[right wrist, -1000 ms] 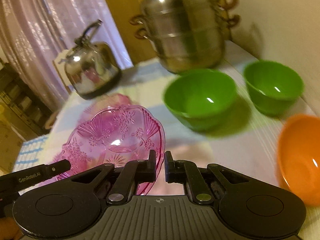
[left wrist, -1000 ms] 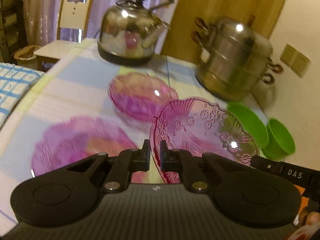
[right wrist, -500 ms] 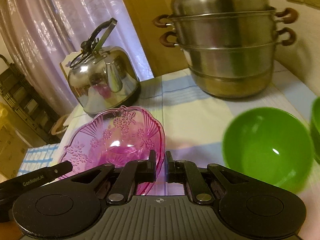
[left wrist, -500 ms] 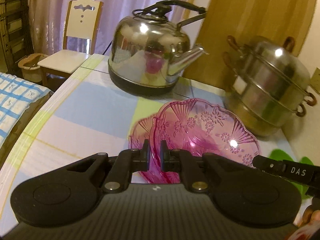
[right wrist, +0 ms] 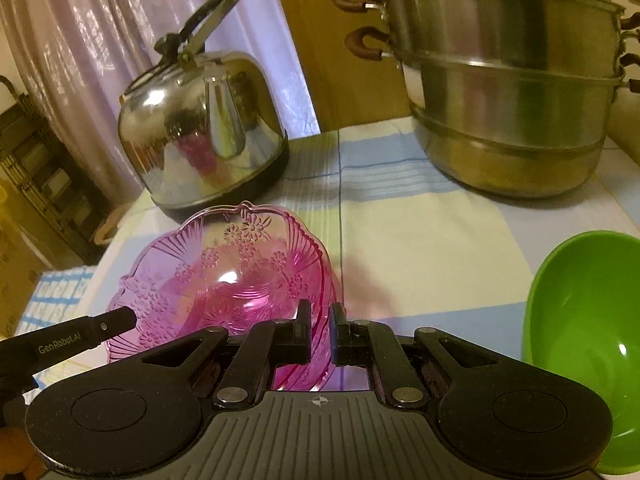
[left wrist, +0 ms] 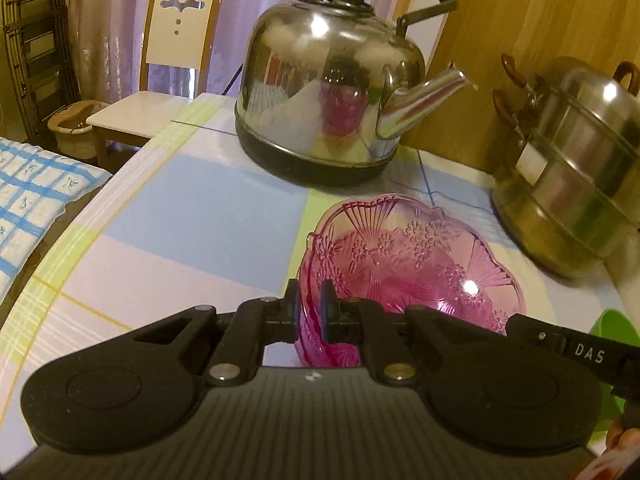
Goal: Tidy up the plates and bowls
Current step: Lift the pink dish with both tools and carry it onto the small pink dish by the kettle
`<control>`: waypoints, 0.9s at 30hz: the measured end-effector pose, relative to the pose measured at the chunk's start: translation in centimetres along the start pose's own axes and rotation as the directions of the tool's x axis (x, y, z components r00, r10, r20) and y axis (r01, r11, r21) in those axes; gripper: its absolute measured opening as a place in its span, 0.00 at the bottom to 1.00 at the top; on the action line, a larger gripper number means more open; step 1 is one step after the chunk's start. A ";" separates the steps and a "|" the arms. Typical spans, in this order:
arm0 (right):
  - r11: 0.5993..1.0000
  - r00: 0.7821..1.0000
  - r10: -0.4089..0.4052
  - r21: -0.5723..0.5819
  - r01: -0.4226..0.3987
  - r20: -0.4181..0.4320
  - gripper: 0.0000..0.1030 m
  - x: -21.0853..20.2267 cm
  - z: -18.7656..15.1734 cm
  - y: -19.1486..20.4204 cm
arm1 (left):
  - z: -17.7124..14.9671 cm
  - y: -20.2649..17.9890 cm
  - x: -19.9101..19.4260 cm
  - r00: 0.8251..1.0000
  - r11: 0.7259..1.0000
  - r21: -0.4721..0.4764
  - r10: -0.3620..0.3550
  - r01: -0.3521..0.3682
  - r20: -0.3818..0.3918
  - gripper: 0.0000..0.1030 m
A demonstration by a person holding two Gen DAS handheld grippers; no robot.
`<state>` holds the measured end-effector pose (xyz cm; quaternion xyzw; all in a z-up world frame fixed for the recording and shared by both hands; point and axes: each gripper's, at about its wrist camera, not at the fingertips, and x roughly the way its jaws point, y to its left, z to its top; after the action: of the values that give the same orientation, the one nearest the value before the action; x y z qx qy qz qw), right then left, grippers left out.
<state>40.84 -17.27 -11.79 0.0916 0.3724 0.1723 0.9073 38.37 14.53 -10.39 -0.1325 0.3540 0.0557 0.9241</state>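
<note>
A pink patterned glass bowl (left wrist: 420,272) (right wrist: 224,276) is held by its rim from both sides. My left gripper (left wrist: 309,312) is shut on the rim's left edge, and my right gripper (right wrist: 320,328) is shut on the right edge. A second pink rim shows just under the held bowl in both views, so it sits in or just above another pink bowl; I cannot tell if they touch. The right gripper's finger (left wrist: 576,346) shows in the left wrist view, and the left one (right wrist: 80,334) in the right wrist view.
A steel kettle (left wrist: 332,92) (right wrist: 200,128) stands just behind the bowls. A stacked steel steamer pot (left wrist: 572,168) (right wrist: 508,92) is at the back right. A green bowl (right wrist: 580,320) (left wrist: 612,328) sits to the right. The table edge (left wrist: 60,248) curves at the left, with a chair (left wrist: 160,80) beyond.
Both grippers carried the pink bowl away from the green bowls and the pink plate toward the kettle and lowered it. It is now over the other pink bowl.
</note>
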 end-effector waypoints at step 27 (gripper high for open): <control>0.993 0.998 -0.055 -0.103 0.054 -0.003 0.15 1.2 -0.5 1.4 | -0.4 0.1 0.8 1.000 1.000 0.020 0.006 -0.006 0.014 0.23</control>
<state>40.97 -15.54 -12.47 0.0342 0.3682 0.1666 0.9141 38.65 14.50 -11.25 -0.1218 0.3483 0.0557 0.9278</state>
